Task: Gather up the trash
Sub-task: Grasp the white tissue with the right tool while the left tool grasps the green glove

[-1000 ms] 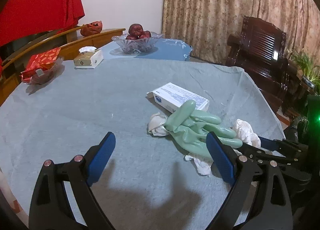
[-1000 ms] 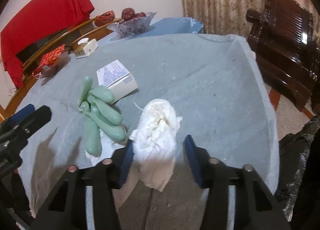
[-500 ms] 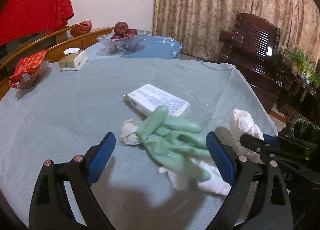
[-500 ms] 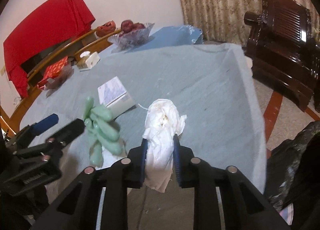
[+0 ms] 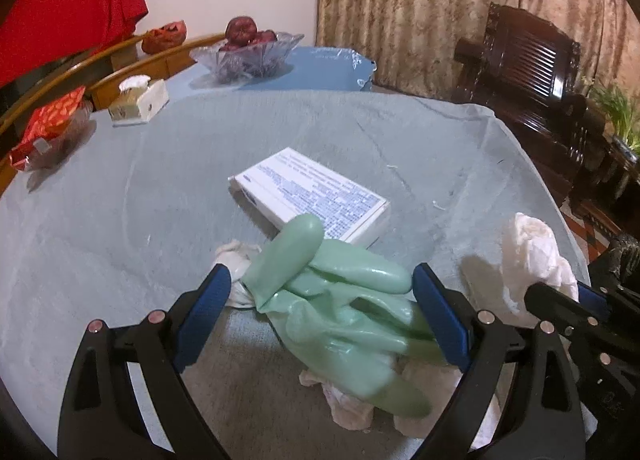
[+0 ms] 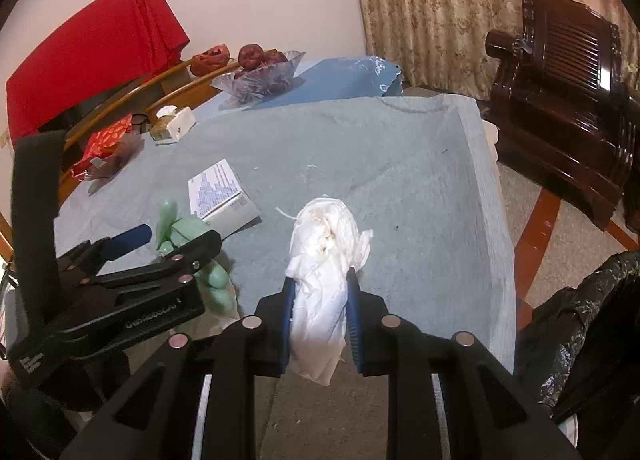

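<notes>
My right gripper (image 6: pixel 320 288) is shut on a crumpled white tissue wad (image 6: pixel 326 256) and holds it above the grey tablecloth; the wad also shows in the left wrist view (image 5: pixel 530 256). My left gripper (image 5: pixel 322 290) is open, its blue pads on either side of a pale green rubber glove (image 5: pixel 340 300) lying on the table. The glove also shows in the right wrist view (image 6: pixel 180 227). More crumpled white tissue (image 5: pixel 236 260) lies under and beside the glove. A white printed carton (image 5: pixel 312 195) lies just beyond it.
A black trash bag (image 6: pixel 580 320) hangs off the table's right side. At the far edge stand a glass fruit bowl (image 5: pixel 248 55), a tissue box (image 5: pixel 138 101) and a red snack packet (image 5: pixel 50 127). A dark wooden chair (image 6: pixel 568 99) stands to the right.
My right gripper closed on the tissue wad and lifted it off the cloth. My left gripper moved forward until its open pads came around the green glove.
</notes>
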